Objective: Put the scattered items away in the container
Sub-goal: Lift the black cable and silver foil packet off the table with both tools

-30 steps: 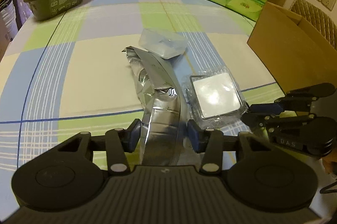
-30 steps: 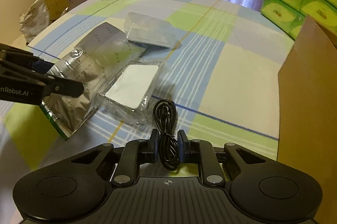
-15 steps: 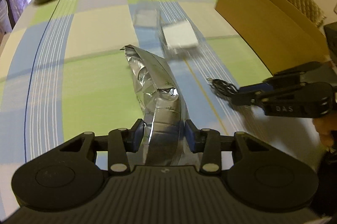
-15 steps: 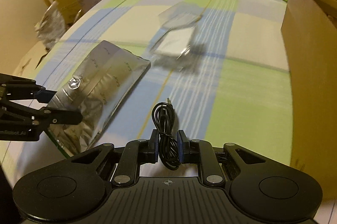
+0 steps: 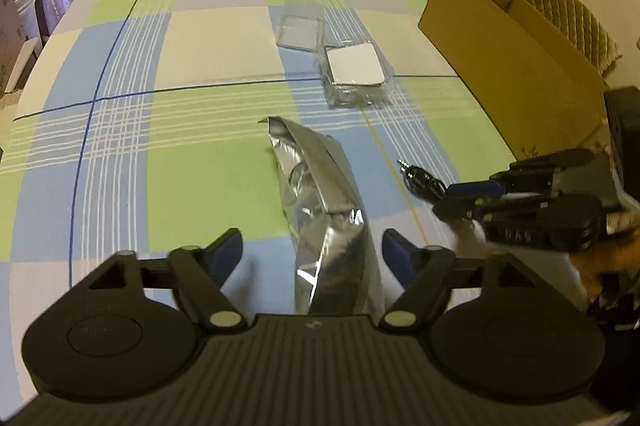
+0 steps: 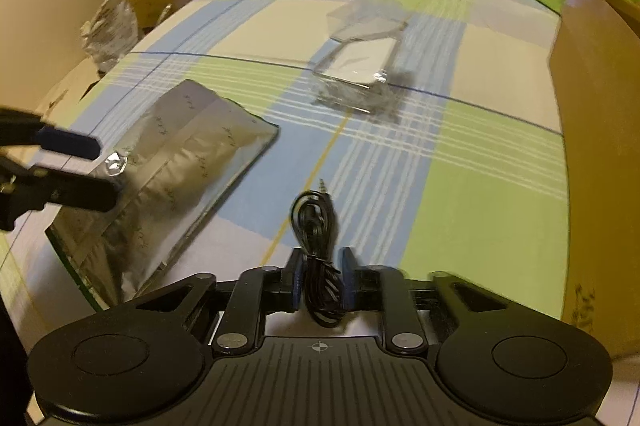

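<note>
Fingers of the left tool now stand wide apart in the left wrist view, where half a second ago they pinched the silver foil pouch; the pouch lies between them with clear gaps on both sides, its far end pointing up the checked counter. Whether it rests fully on the cloth or is only just dropping cannot be told from here. To the right, the right tool carries the black audio cable, plug forward, near the open cardboard box. Further up the counter sit two clear plastic cases, one just behind the other, still to be collected. In the right wrist view the right tool has its fingers closed tightly on the coiled cable, as it did a second ago, and the box wall fills the right edge, closer than before. The pouch lies flat on the counter at the left, with the left tool's blue-padded fingers spread above and below its near corner. My reading is that the pouch was let go short of the box, so it needs a fresh grasp, while the cable looks ready to go in next.
</note>
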Demonstrator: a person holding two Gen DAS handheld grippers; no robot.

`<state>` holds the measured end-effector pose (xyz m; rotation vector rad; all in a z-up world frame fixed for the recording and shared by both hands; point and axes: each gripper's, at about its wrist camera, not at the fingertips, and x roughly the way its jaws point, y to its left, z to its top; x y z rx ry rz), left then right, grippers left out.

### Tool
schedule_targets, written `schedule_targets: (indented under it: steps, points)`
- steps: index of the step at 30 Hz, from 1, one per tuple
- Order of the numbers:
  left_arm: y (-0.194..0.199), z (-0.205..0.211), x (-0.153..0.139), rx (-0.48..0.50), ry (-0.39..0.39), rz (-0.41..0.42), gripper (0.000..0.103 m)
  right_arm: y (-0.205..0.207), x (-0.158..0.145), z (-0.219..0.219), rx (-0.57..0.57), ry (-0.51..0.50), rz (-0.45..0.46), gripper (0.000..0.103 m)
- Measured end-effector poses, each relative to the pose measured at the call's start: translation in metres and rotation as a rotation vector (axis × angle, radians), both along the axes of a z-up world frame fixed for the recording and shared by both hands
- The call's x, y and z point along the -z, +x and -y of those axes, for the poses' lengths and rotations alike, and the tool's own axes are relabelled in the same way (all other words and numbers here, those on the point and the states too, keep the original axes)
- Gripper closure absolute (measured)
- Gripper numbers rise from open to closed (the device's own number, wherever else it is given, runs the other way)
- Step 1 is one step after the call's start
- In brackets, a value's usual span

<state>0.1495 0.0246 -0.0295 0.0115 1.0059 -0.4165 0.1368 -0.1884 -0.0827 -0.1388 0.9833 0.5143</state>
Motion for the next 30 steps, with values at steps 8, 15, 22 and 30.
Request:
schedule_targets:
  steps: [8, 15, 22, 30]
  points:
    - [0.021, 0.007, 0.017, 0.000, -0.016, -0.045, 0.026, -0.001, 0.007, -0.012, -0.057, -0.055, 0.044, 0.036]
    - [0.033, 0.013, 0.025, 0.009, -0.029, -0.089, 0.026, 0.001, 0.004, -0.011, -0.041, -0.051, 0.051, 0.056]
    - [0.045, 0.020, 0.037, 0.040, 0.002, -0.191, 0.039, 0.000, 0.004, -0.015, -0.055, -0.079, 0.064, 0.073]
    - [0.047, 0.034, 0.035, 0.136, 0.064, -0.214, 0.058, -0.001, 0.003, -0.012, -0.043, -0.071, 0.056, 0.080]
